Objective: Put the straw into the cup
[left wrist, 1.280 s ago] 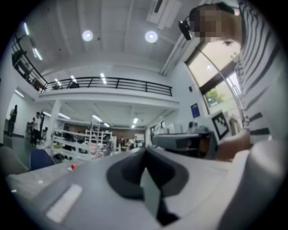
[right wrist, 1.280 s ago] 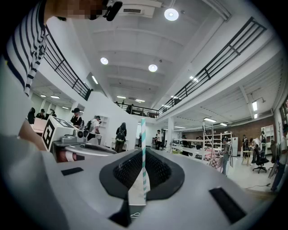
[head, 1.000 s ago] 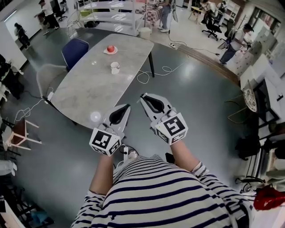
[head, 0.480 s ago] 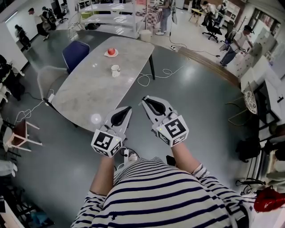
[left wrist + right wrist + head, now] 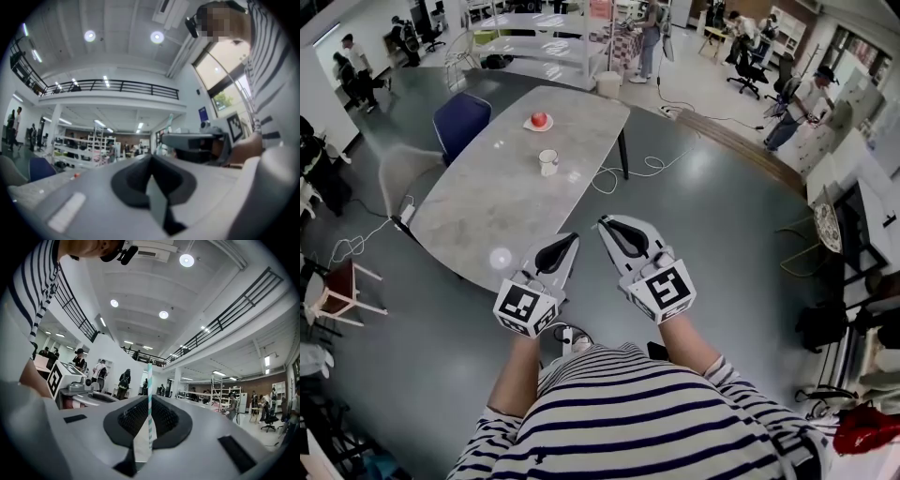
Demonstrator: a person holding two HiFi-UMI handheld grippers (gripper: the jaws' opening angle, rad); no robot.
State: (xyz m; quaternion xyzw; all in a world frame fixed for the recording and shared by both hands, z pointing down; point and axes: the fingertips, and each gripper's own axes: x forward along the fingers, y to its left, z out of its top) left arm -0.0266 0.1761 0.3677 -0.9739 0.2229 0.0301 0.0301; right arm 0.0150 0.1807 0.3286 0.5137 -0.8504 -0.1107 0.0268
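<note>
A white cup point(image 5: 548, 162) stands on the grey marble table point(image 5: 487, 206), well ahead of both grippers. My right gripper point(image 5: 607, 223) is held over the floor short of the table's near edge. In the right gripper view it point(image 5: 149, 401) is shut on a thin teal-and-white striped straw point(image 5: 149, 380) that sticks up between the jaws. The left gripper point(image 5: 568, 240) hovers beside it at the table's near corner. Seen in its own view, the left gripper point(image 5: 151, 161) has its jaws together with nothing between them. The straw does not show in the head view.
A red apple on a small plate point(image 5: 540, 121) lies farther back on the table. A blue chair point(image 5: 460, 116) and a grey chair point(image 5: 405, 169) stand at its left side. A white cable point(image 5: 628, 170) loops on the floor to the right. People stand in the background.
The table and cup have drawn slightly nearer and shifted right in the head view. Both grippers keep the same pose and grip.
</note>
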